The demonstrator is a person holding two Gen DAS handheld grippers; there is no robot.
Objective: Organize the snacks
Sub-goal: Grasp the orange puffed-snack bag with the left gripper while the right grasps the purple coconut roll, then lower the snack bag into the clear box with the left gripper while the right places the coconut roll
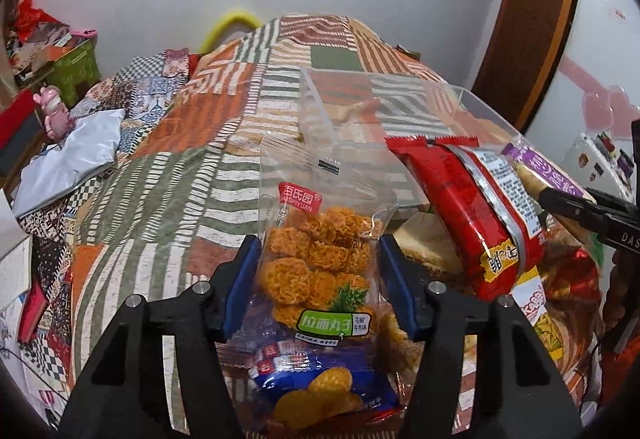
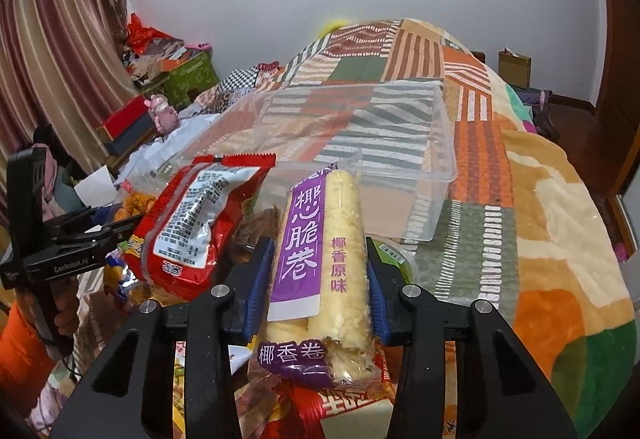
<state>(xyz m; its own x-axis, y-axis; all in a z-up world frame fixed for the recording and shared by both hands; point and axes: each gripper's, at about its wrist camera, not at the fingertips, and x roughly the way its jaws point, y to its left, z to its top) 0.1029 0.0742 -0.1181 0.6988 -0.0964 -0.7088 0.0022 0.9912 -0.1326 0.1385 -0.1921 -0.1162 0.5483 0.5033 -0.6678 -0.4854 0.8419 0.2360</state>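
Snacks: left tool [image 1: 318,271] is pinching a clear crinkly noodle-ball packet [image 1: 320,259]; right tool [image 2: 320,283] is squeezing a purple coconut-roll packet [image 2: 320,259]. Risk: crushing brittle contents, or slipping film, before reaching the clear plastic bin [image 2: 360,143] ahead.

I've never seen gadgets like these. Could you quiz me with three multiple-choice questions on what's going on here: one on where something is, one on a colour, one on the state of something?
1. Where is the clear plastic bin?
A. On the patchwork bedspread, beyond the snack pile
B. On the floor
C. Hanging on the wall

2. What colour is the label on the coconut roll pack?
A. Green
B. Purple
C. Black

3. What is the left gripper doing?
A. Standing open over nothing
B. Closed on the bag of noodle balls
C. Closed on a red packet

Answers:
1 A: the bedspread pattern shows through its walls, and the snacks lie nearer the cameras.
2 B: a purple band with white characters runs along the pack.
3 B: both blue pads press on the sides of the clear bag of orange balls.
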